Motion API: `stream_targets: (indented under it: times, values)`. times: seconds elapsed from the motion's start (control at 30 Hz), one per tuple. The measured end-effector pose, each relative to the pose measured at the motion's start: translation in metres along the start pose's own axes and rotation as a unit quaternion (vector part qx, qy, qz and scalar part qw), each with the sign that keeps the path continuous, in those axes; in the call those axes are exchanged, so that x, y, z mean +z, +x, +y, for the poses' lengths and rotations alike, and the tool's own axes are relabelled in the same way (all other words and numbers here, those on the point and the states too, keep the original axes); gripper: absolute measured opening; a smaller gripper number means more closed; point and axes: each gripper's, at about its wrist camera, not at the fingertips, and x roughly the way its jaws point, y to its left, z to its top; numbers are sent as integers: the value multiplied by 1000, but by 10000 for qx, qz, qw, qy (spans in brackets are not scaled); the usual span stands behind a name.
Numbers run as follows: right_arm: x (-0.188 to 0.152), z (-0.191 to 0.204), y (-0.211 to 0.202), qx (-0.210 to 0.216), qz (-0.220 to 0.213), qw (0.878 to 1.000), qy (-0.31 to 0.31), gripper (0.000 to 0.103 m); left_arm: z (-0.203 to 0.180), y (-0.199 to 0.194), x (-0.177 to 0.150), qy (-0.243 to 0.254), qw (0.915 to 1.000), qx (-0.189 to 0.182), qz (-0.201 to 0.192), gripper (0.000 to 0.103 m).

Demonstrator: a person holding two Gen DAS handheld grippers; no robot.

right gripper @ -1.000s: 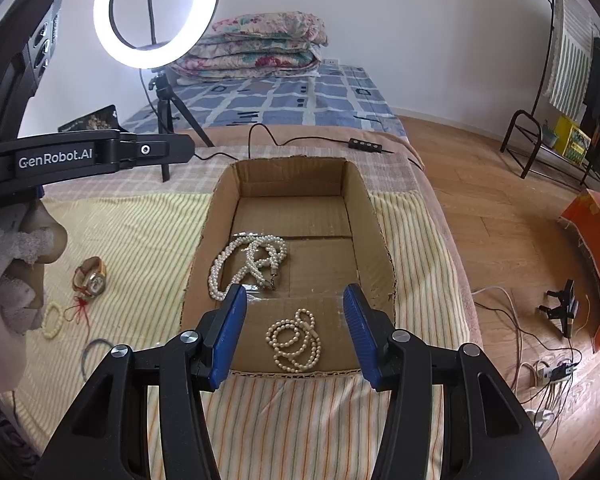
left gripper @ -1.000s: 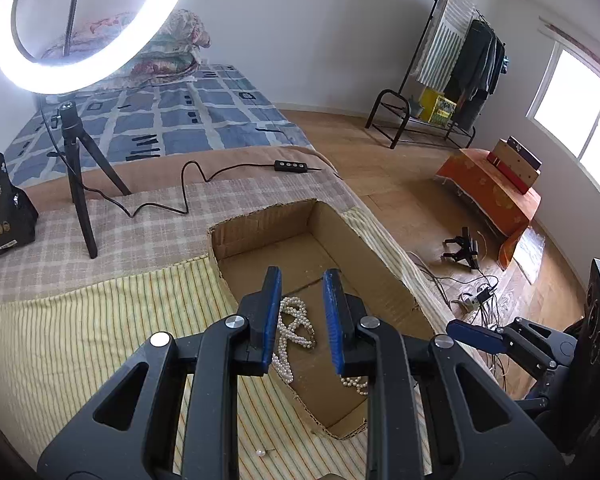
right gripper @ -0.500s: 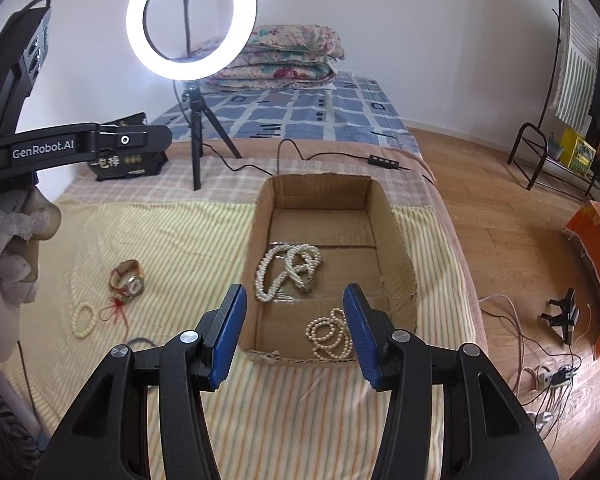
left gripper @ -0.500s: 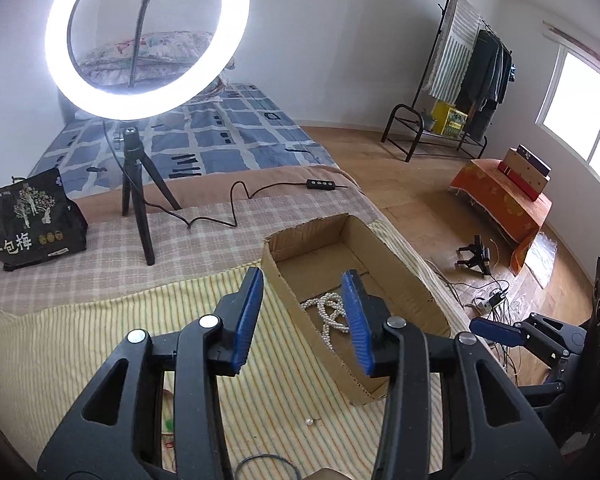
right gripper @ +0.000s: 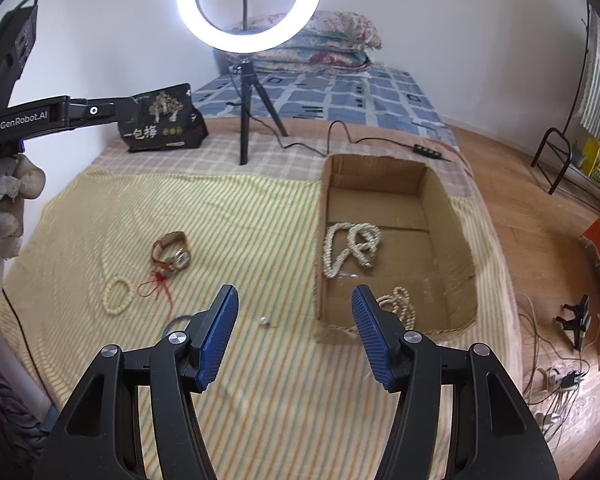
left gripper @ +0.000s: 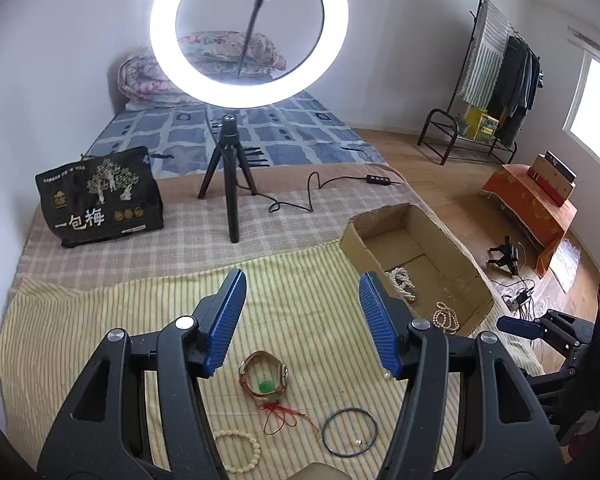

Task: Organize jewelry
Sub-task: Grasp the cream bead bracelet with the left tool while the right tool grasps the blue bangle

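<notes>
A cardboard box [right gripper: 456, 236] on the striped cloth holds two pearl necklaces [right gripper: 350, 248] [right gripper: 400, 304]; the box also shows in the left wrist view [left gripper: 460, 264]. Left of it on the cloth lie a watch with a red strap [left gripper: 264, 372] [right gripper: 174, 250], a red cord [left gripper: 280, 416], a cream bead bracelet [right gripper: 116, 294] [left gripper: 236, 450], a blue ring bangle [left gripper: 350, 432] and a loose pearl [right gripper: 265, 321]. My left gripper [left gripper: 302, 320] is open and empty above the watch. My right gripper [right gripper: 294, 332] is open and empty, above the cloth beside the box's near left corner.
A ring light on a tripod [left gripper: 232, 172] stands behind the cloth with its cable [left gripper: 320, 188] running right. A black bag [left gripper: 100, 196] lies at the back left. The bed edge drops to the floor on the right, past the box.
My left gripper has opened wide and moved left, from over the box to over the watch. My right gripper has drawn back and left from the box, still open.
</notes>
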Motion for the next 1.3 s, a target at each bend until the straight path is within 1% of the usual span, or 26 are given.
stream_targets:
  times: [0.07, 0.17, 0.27, 0.53, 0.6, 0.77, 0.83, 0.87, 0.9, 0.93, 1.07, 1.1, 1.17, 1.3]
  values:
    - [-3, 5, 2, 77, 36, 10000, 38, 58, 14, -2, -6, -62, 10000, 30, 55, 61]
    - [-9, 12, 6, 160, 111, 9998, 104, 58, 34, -6, -18, -124, 9997, 172, 149, 60]
    - [-16, 22, 12, 192, 205, 9996, 62, 58, 50, -7, -32, -221, 9990, 229, 316, 60]
    - [-32, 41, 38, 450, 681, 9967, 23, 59, 68, 1, -76, -71, 9957, 316, 873, 60]
    - [-35, 43, 46, 521, 829, 9952, 63, 59, 70, 5, -87, -55, 9941, 311, 1036, 54]
    - [-42, 46, 60, 623, 1135, 9914, 170, 59, 77, 14, -110, -53, 9905, 273, 1349, 53]
    - [-44, 47, 64, 668, 1193, 9904, 208, 59, 81, 19, -117, -128, 9887, 221, 1474, 53]
    - [-46, 47, 66, 682, 1229, 9898, 239, 59, 83, 22, -120, -180, 9876, 187, 1550, 51]
    - [-47, 46, 69, 712, 1272, 9889, 282, 59, 85, 25, -124, -253, 9860, 145, 1639, 46]
    - [-48, 45, 72, 750, 1318, 9879, 335, 59, 87, 28, -127, -308, 9846, 130, 1718, 44]
    - [-53, 39, 86, 900, 1529, 9823, 597, 58, 94, 40, -139, -505, 9784, 67, 2002, 43]
    - [-54, 38, 88, 934, 1568, 9811, 643, 58, 96, 42, -142, -552, 9770, 52, 2061, 41]
    - [-54, 38, 94, 1017, 1631, 9788, 714, 53, 101, 48, -147, -656, 9740, 36, 2166, 39]
    - [-55, 40, 104, 1103, 1759, 9750, 796, 45, 109, 58, -155, -841, 9692, 9, 2315, 38]
